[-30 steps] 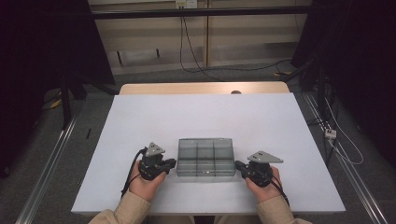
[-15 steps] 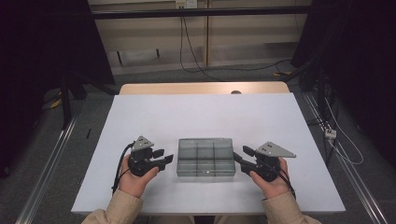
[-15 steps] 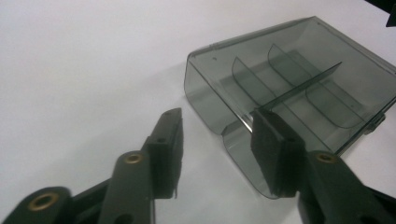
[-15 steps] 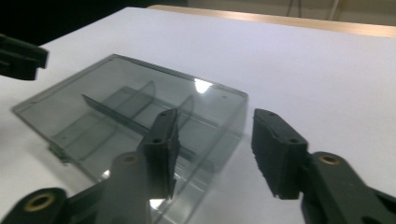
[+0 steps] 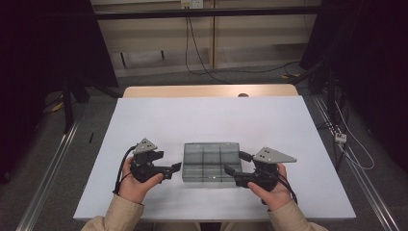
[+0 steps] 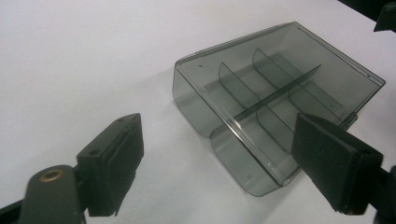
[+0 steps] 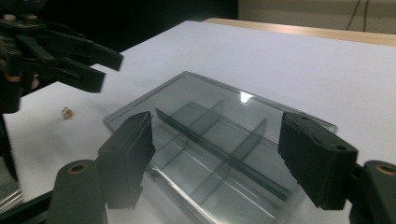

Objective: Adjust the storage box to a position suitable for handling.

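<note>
Our left gripper (image 5: 176, 168) and right gripper (image 5: 230, 165) have just been opening, nothing between their jaws. The closed grey box (image 5: 211, 161) sits between them on the white table (image 5: 207, 120).

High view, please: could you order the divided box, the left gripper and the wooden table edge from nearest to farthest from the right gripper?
1. Clear divided box, just left of the right gripper.
2. Left gripper, beyond the box's other side.
3. Wooden table edge, along the far side.

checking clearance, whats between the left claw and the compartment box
Only a bare strip of white table, seen in the high view: the left claw stands open just short of the smoky compartment box, not touching.
</note>
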`<state>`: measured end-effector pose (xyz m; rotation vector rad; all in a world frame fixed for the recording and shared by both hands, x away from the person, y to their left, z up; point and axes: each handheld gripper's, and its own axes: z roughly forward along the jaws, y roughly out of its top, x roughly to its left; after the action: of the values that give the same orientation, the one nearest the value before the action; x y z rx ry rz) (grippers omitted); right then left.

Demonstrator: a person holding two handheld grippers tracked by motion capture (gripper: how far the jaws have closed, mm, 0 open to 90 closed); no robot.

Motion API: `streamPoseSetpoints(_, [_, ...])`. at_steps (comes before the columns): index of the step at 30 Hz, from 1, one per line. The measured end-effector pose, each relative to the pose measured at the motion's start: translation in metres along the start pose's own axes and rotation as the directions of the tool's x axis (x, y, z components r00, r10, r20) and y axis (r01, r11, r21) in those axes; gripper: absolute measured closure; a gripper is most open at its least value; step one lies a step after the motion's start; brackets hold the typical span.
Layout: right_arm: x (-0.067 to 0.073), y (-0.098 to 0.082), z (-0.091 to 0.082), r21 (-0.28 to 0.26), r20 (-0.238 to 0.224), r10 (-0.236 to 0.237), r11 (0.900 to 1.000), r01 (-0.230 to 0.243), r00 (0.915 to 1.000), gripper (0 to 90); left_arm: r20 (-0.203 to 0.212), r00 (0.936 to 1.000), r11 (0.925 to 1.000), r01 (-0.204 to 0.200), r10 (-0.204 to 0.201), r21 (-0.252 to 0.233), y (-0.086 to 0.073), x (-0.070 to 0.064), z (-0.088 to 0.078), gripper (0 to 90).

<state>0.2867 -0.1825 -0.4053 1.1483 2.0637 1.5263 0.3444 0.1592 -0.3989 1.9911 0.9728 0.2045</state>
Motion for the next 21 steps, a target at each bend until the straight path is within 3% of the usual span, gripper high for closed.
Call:
streamPoseSetpoints(5, [0.011, -0.001, 0.005, 0.011, -0.087, -0.013, 1.000, 0.014, 0.9962, 38.3, 0.011, 0.9999, 0.9999, 0.004, -0.004, -0.013, 0.000, 0.001, -0.001, 14.0])
streamPoseSetpoints(11, [0.018, -0.007, 0.011, 0.046, -0.163, -0.033, 0.998, 0.041, 0.9861, 68.0, 0.014, 0.9998, 0.9996, 0.018, -0.018, -0.021, 0.000, 0.003, -0.003, 10.9])
streamPoseSetpoints(16, [0.021, -0.013, 0.013, 0.073, -0.225, -0.017, 0.997, 0.034, 0.9742, 85.6, 0.028, 0.9996, 0.9995, 0.012, -0.011, -0.028, 0.000, 0.004, -0.005, 8.1])
streamPoseSetpoints(21, [0.024, -0.017, 0.016, 0.102, -0.248, -0.040, 0.993, 0.067, 0.9679, 90.0, 0.040, 0.9991, 0.9991, 0.013, -0.011, -0.041, -0.001, 0.005, -0.007, 7.0])
